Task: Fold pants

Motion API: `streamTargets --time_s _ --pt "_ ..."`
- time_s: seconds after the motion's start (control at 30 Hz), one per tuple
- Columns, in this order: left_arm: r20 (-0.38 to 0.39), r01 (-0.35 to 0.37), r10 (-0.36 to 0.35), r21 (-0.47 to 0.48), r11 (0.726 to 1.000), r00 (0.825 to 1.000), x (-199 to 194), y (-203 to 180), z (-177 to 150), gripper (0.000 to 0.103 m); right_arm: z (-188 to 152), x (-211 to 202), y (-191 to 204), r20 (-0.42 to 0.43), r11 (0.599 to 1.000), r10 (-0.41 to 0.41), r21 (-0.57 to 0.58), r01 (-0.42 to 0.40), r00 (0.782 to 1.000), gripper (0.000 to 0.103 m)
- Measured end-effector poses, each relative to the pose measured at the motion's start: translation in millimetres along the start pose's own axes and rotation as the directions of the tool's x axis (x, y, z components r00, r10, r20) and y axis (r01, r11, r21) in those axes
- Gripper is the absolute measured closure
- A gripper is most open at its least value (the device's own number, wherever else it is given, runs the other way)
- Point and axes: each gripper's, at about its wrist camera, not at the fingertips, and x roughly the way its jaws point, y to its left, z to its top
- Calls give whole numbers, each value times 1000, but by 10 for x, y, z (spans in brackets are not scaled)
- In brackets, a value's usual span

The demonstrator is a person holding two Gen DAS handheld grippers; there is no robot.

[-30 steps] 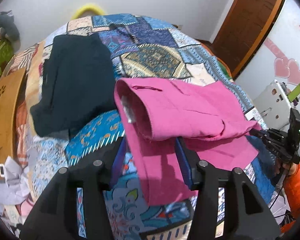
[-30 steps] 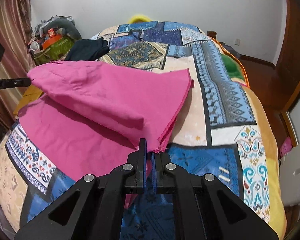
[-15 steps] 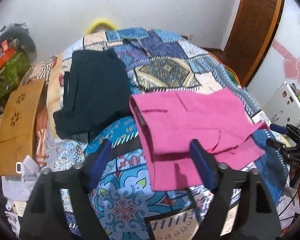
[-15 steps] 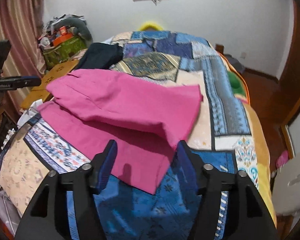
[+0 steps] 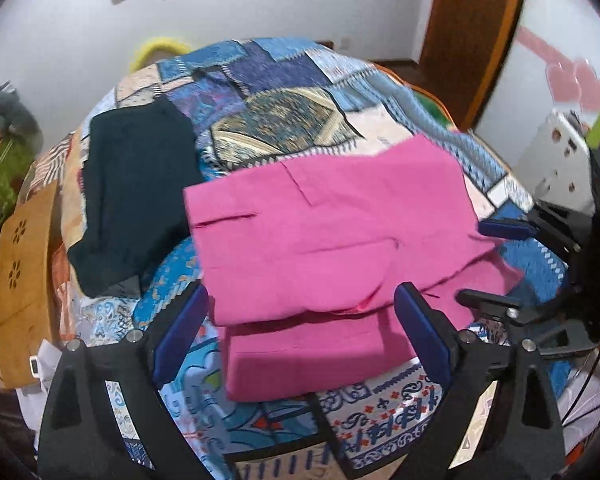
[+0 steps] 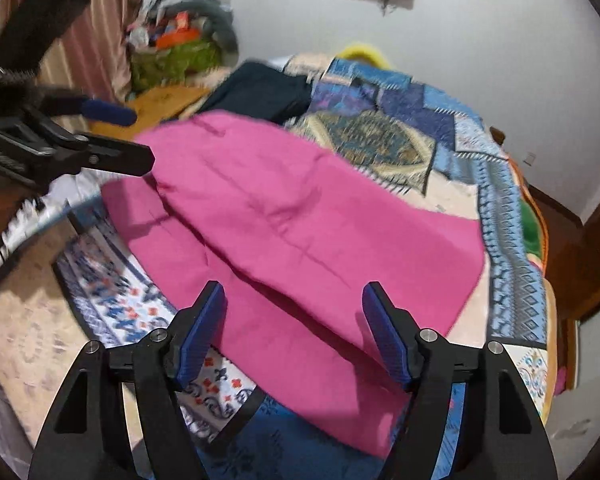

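The pink pants (image 5: 332, 240) lie folded over on the patchwork bedspread (image 5: 284, 120), the upper layer short of the lower layer's near edge. They also show in the right wrist view (image 6: 300, 224). My left gripper (image 5: 304, 336) is open and empty, raised above the pants' near edge. My right gripper (image 6: 296, 332) is open and empty, above the pants' other end. The right gripper also shows at the right of the left wrist view (image 5: 500, 264). The left gripper shows at the left of the right wrist view (image 6: 132, 136).
A folded dark garment (image 5: 136, 196) lies on the bed left of the pants. A wooden board (image 5: 24, 276) stands at the bed's left side. A brown door (image 5: 472, 36) and a white appliance (image 5: 560, 160) are to the right. Clutter (image 6: 176, 52) sits in the far corner.
Both grippers let go of the pink pants and opened wide. They pulled back and rose, and the folded layer settled flat on the bed.
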Motion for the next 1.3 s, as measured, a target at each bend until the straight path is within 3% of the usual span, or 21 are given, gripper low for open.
streamTargets --time_s 0.1,0.23,0.37,0.43,0.47,0.6,0.7,0.77,0.87,0.97,1.3 --pt "-20 -3 4 46 999 1000 90 -123 -22 9 30 79 -49 -8 999 33 12 -33 999 45" --pt "-47 1 4 96 995 999 224 -251 -12 9 90 168 -124 -34 997 66 39 -64 997 67" --pt "-51 -28 36 155 987 998 337 -357 22 9 129 278 -130 -69 996 89 35 -87 994 80" --pt "-54 -38 48 183 982 997 388 -390 25 9 148 318 -97 -82 996 90 9 -90 993 93" --pt "-57 -39 52 196 980 997 412 -408 23 9 142 320 -78 -84 996 91 1 -92 992 95" --pt "-55 -27 40 217 976 998 446 -421 44 22 154 324 -89 -67 995 100 1 -100 993 99" --pt "-46 -40 51 219 975 998 436 -412 79 42 185 190 -183 -7 992 117 54 -116 993 99" --pt "-16 -72 77 210 975 997 400 -393 107 61 210 104 -213 24 991 114 73 -115 993 99" --pt "8 -55 55 172 984 998 325 -343 163 83 239 -8 -215 59 992 99 77 -103 993 100" --pt "37 -47 41 168 985 998 205 -362 171 90 242 -88 -179 76 991 104 70 -110 992 100" --pt "11 11 -13 163 987 1000 68 -456 -51 91 42 -239 -46 74 991 115 61 -120 991 100"
